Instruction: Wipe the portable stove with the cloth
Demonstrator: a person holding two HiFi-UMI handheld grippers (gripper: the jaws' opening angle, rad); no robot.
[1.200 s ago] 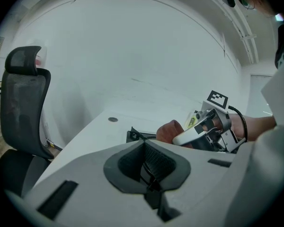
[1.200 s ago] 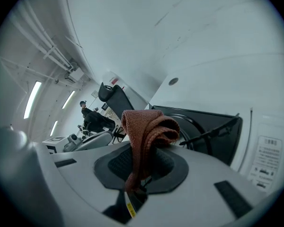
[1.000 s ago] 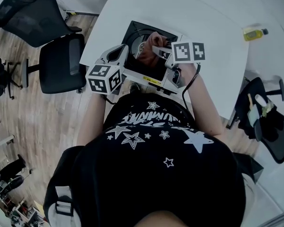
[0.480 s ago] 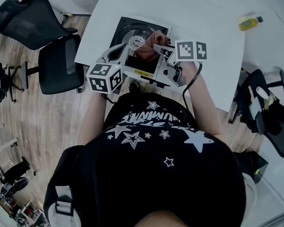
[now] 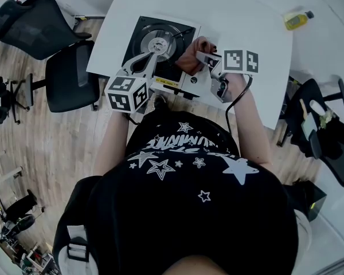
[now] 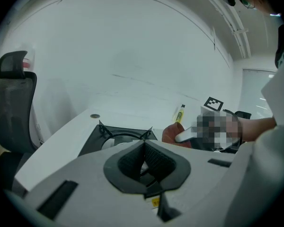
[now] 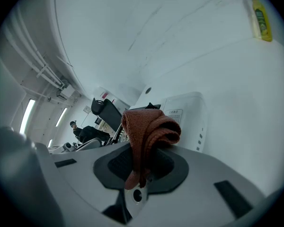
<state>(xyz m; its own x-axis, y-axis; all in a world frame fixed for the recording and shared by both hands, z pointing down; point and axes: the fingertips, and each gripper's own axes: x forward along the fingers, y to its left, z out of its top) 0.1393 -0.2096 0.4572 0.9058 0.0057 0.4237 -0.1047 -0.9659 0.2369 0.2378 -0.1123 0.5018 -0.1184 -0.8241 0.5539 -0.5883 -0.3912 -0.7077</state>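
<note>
The portable stove (image 5: 155, 39) has a black top, a round burner and a white right section; it stands on the white table (image 5: 246, 16) near its front edge. My right gripper (image 5: 199, 55) is shut on a reddish-brown cloth (image 5: 190, 59), which rests where the black top meets the white section. In the right gripper view the cloth (image 7: 149, 136) folds out of the jaws over the white section (image 7: 187, 112). My left gripper (image 5: 153, 55) is shut and empty, over the stove's front left. In the left gripper view the stove (image 6: 116, 135) and cloth (image 6: 173, 132) lie ahead.
A yellow bottle (image 5: 298, 19) lies at the table's far right. Two black office chairs (image 5: 74, 76) stand left of the table on the wooden floor. Another dark chair (image 5: 327, 142) with small items on it is at the right.
The right gripper has carried the cloth rightward from the middle of the black top to its right edge. The left gripper has stayed by the stove's front left.
</note>
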